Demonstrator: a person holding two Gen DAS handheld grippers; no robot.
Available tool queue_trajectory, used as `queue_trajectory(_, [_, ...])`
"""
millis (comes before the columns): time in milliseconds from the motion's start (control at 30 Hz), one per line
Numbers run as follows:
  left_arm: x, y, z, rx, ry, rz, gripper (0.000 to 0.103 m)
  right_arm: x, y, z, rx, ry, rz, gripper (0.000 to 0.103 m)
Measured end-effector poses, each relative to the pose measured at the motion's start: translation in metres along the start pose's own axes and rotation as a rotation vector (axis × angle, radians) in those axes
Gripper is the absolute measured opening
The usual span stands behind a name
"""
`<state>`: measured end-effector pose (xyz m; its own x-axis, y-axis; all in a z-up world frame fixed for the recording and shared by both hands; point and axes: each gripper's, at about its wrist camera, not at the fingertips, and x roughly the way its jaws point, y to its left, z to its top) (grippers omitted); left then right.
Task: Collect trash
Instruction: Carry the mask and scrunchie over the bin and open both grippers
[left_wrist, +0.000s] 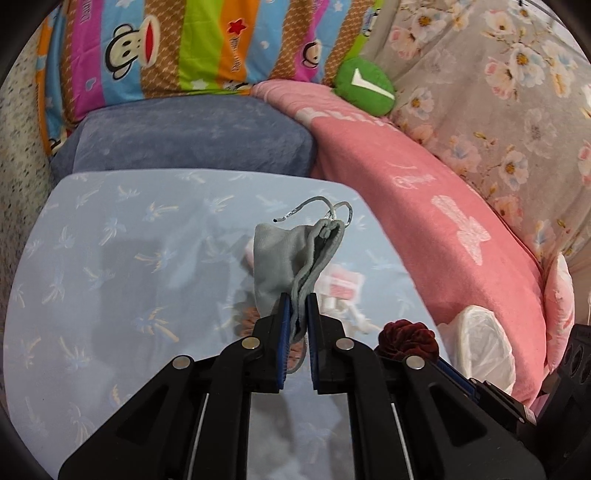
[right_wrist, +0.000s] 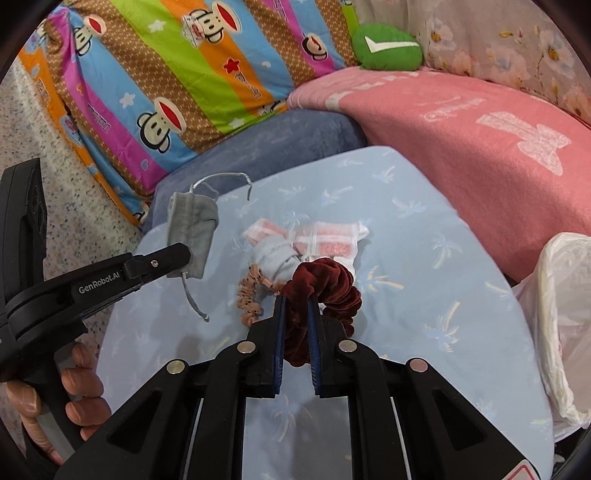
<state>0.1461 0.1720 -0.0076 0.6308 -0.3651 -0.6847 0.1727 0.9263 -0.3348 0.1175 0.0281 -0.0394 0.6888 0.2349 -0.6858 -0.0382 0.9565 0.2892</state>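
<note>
My left gripper (left_wrist: 298, 300) is shut on a small grey drawstring pouch (left_wrist: 284, 254), held up above the light blue sheet (left_wrist: 110, 258); its cord loops out at the top. From the right wrist view the same pouch (right_wrist: 192, 229) hangs from the left gripper (right_wrist: 181, 254). My right gripper (right_wrist: 297, 301) is shut on a dark red velvet scrunchie (right_wrist: 325, 280), lifted just over the sheet (right_wrist: 424, 295). That scrunchie (left_wrist: 408, 338) also shows at the lower right of the left wrist view. On the sheet lie a tan scrunchie (right_wrist: 251, 295), a pale blue rolled cloth (right_wrist: 271, 258) and pink-and-white wrappers (right_wrist: 332, 240).
A white plastic bag (right_wrist: 561, 325) stands open at the right edge of the bed, also seen as the bag (left_wrist: 484, 343) in the left view. Behind are a blue-grey pillow (left_wrist: 192, 136), a pink blanket (left_wrist: 424, 206), a striped monkey-print quilt (right_wrist: 177, 74) and a green cushion (right_wrist: 388, 46). A hand (right_wrist: 79, 391) grips the left handle.
</note>
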Motion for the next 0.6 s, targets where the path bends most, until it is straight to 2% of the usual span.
queue_trajectory(333, [-0.012, -0.072, -0.009, 0.120, -0.016, -0.072, 0.009, -0.062, -0.025, 0.005, 0.035, -0.097, -0.016, 0.012])
queue_trajectory(600, [-0.009, -0.127, -0.022, 0.216, 0.000, -0.122, 0.009, -0.104, -0.068, 0.003, 0.099, -0.159, -0.057, 0.012])
